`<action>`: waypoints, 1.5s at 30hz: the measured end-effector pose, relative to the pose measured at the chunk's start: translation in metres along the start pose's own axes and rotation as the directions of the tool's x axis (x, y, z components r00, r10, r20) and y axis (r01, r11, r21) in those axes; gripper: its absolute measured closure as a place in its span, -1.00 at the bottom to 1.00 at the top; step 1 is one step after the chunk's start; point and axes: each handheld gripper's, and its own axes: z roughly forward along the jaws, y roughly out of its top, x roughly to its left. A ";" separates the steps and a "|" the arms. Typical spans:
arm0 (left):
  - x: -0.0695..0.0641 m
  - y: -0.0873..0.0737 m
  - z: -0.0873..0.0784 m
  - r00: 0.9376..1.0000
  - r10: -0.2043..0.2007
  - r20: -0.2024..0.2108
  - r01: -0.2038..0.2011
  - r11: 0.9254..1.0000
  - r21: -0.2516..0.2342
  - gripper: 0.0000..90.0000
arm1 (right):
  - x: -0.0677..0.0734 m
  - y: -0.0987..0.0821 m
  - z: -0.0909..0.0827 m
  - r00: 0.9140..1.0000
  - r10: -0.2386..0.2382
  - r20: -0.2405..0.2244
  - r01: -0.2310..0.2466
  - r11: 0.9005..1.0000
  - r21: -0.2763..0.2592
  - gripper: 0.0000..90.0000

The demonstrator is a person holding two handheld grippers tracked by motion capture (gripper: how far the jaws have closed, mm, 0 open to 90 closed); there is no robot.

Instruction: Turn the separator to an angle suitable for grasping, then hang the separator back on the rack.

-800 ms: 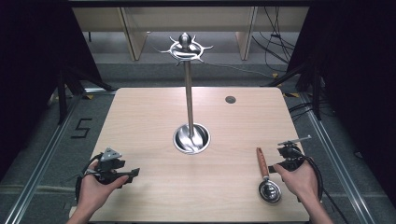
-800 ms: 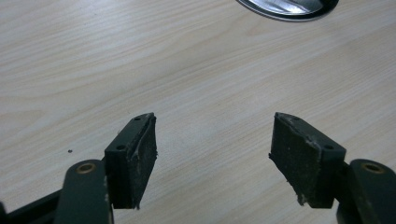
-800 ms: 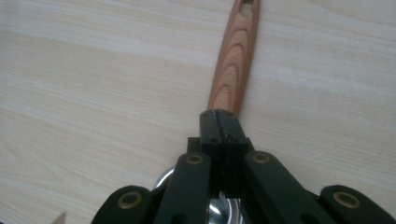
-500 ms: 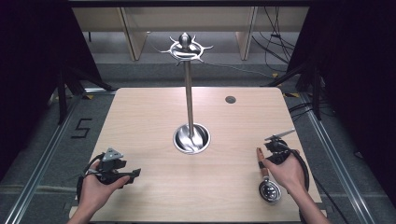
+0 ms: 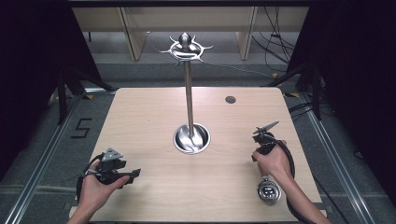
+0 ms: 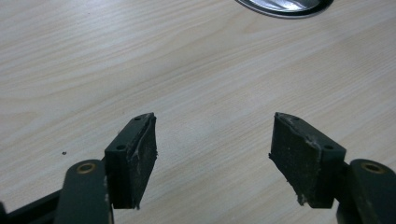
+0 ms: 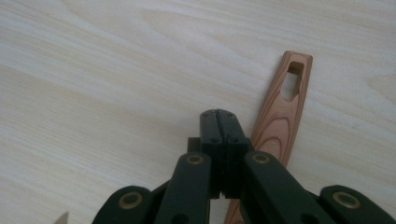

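We hold a gripper in each hand over a light wood bench. Our right gripper is on the right side of the bench, just over the wooden handle of a ladle. In the right gripper view its two black fingers are pressed flat together with nothing between them. They sit just beside the handle, a bit to its left, and we cannot tell if they touch it. The handle is reddish brown with a long hole near its far end, and it lies flat on the bench. In the high view the shiny metal bowl of the ladle peeks out near the bench's front edge, close to our right wrist, and our right hand covers most of the handle.

Our left gripper is near the front left corner of the bench, well apart from the ladle. In the left gripper view its fingers stand wide apart with bare wood between them. They hold nothing.

In the middle of the bench stands a tall metal stand. It has a round shiny base and a ring of curved hooks on top. A small dark round hole sits in the bench farther back on the right.
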 end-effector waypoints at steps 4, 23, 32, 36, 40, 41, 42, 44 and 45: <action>-0.002 0.000 0.001 1.000 0.003 0.003 -0.003 1.000 -0.001 -0.31 | -0.005 -0.001 0.004 0.999 0.048 -0.004 -0.048 0.998 0.029 1.00; 0.000 0.002 -0.001 1.000 0.021 0.009 -0.021 1.000 0.013 -0.31 | -0.032 -0.015 -0.021 0.983 0.177 0.045 -0.176 0.984 -0.027 0.85; -0.001 0.005 0.001 0.999 0.047 0.014 -0.047 0.999 0.023 -0.31 | -0.030 -0.053 -0.033 0.970 0.243 0.030 -0.241 0.970 -0.036 0.27; -0.001 0.005 0.001 0.999 0.042 0.014 -0.042 0.999 0.018 -0.31 | -0.027 -0.055 -0.036 0.971 0.235 0.051 -0.233 0.972 -0.042 0.15; -0.001 0.005 0.000 0.999 0.044 0.010 -0.044 0.999 0.018 -0.31 | -0.027 -0.055 -0.032 0.972 0.230 0.041 -0.228 0.973 -0.048 0.06; 0.000 0.005 0.000 0.999 0.047 0.011 -0.048 0.999 0.021 -0.31 | -0.025 -0.055 -0.030 0.965 0.255 0.056 -0.254 0.967 -0.033 0.03; -0.001 0.005 0.001 0.999 0.032 0.016 -0.032 0.999 0.014 -0.31 | -0.025 -0.055 -0.029 0.964 0.264 0.042 -0.264 0.964 -0.022 0.02; -0.001 0.005 0.001 0.999 0.035 0.015 -0.036 0.999 0.015 -0.31 | -0.024 -0.055 -0.027 0.966 0.254 0.044 -0.253 0.967 -0.010 0.02; -0.001 0.005 0.001 0.999 0.035 0.015 -0.036 0.999 0.015 -0.31 | -0.022 -0.054 -0.026 0.963 0.267 0.044 -0.267 0.964 -0.005 0.01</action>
